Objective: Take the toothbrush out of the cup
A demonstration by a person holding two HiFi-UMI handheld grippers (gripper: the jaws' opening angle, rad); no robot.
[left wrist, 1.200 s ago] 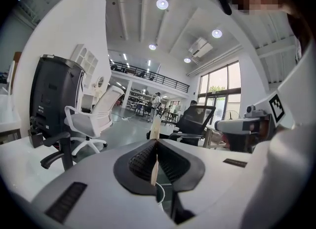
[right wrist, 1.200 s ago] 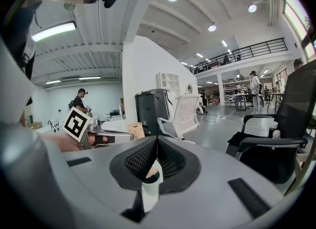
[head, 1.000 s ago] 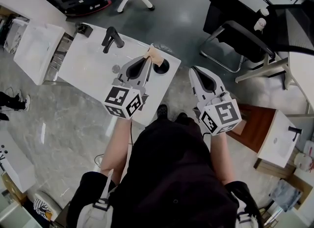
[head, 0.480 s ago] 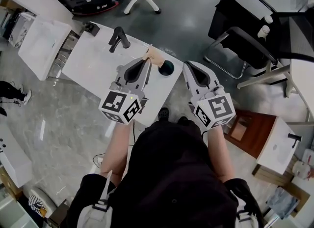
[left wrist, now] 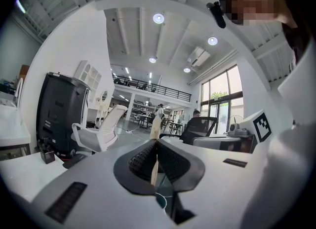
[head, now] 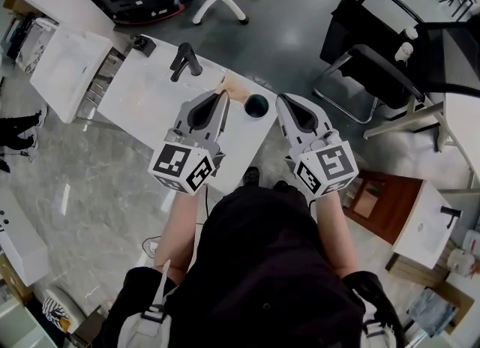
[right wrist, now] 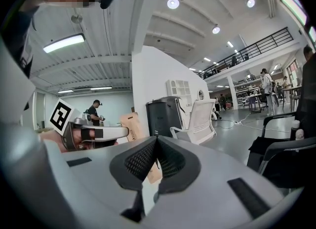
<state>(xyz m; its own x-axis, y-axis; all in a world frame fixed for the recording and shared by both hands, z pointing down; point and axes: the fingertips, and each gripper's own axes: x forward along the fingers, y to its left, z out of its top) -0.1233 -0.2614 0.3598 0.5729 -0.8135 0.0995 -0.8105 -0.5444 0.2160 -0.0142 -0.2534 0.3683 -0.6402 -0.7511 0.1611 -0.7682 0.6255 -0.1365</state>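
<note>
The left gripper is closed on the toothbrush. Its thin pale shaft is pinched between the ribbed pads and stands up past the tips. The toothbrush is thus held in the air, just beside and above the cup, a dark cup set near the edge of the white table. In the head view the cup's mouth is seen open and dark, and nothing can be made out inside it.

The taking-out is therefore judged done, or all but done. At most, the brush is left to be carried clear of the cup.

The right gripper is held just to the right of the cup, its jaws brought together on nothing. The tan surface seen beyond them is judged to be the toothbrush, viewed from its broad side.

The lower end of the brush is hidden by the left gripper's body, so whether it is wholly above the rim cannot be told. No bristles can be made out.
</note>
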